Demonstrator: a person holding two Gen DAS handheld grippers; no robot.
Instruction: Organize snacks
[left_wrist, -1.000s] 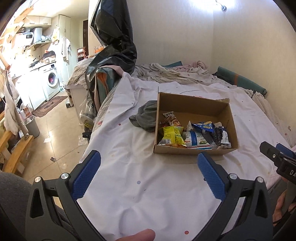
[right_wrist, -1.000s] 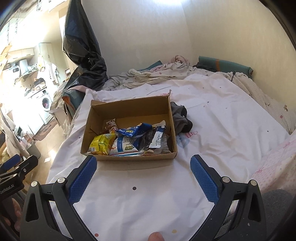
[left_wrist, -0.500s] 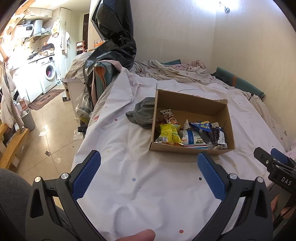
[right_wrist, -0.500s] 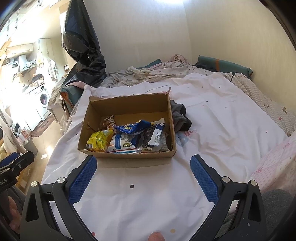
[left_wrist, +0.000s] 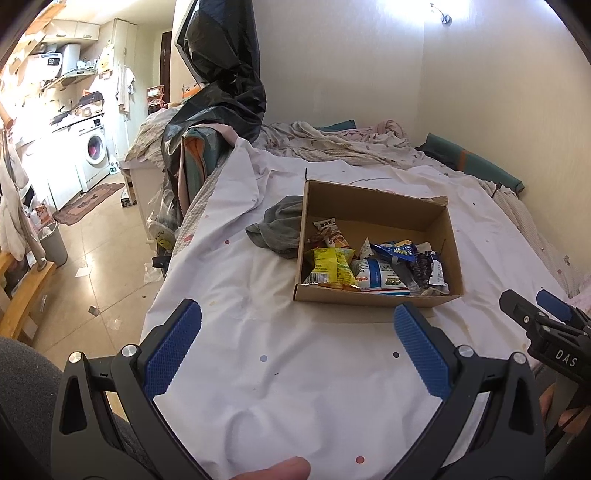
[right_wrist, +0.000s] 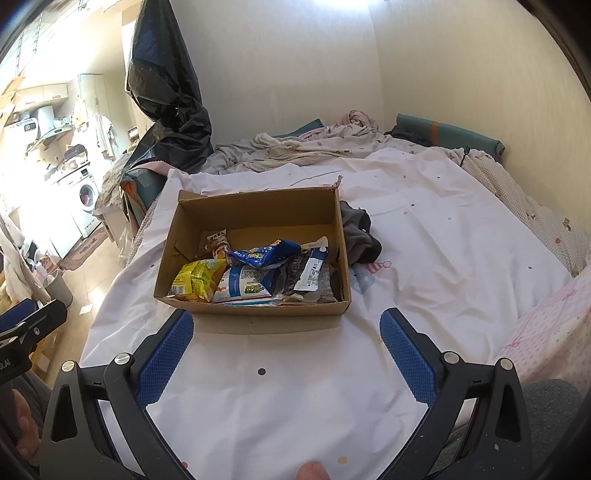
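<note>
A brown cardboard box (left_wrist: 373, 208) (right_wrist: 258, 210) sits on the white bed sheet. Inside lie several snack packets: a yellow bag (left_wrist: 330, 264) (right_wrist: 197, 277), a blue-and-white bag (left_wrist: 375, 275) (right_wrist: 242, 284), a dark blue packet (left_wrist: 395, 250) (right_wrist: 264, 254), a red-brown bar (left_wrist: 330, 234) (right_wrist: 217, 242) and a dark packet (right_wrist: 312, 275). My left gripper (left_wrist: 297, 332) is open above the sheet, short of the box's near left corner. My right gripper (right_wrist: 286, 341) is open too, just before the box's near wall. Neither holds anything.
A grey garment (left_wrist: 280, 229) (right_wrist: 358, 236) lies against the box's far side. Crumpled bedding (left_wrist: 332, 142) and a green pillow (right_wrist: 447, 134) sit at the head of the bed. A black plastic bag (left_wrist: 221, 88) hangs left. The bed's left edge drops to tiled floor (left_wrist: 103, 236).
Both grippers have drifted slightly closer to the box, which now sits a bit lower and larger in each view. The jaws stayed open and the snacks did not move.
</note>
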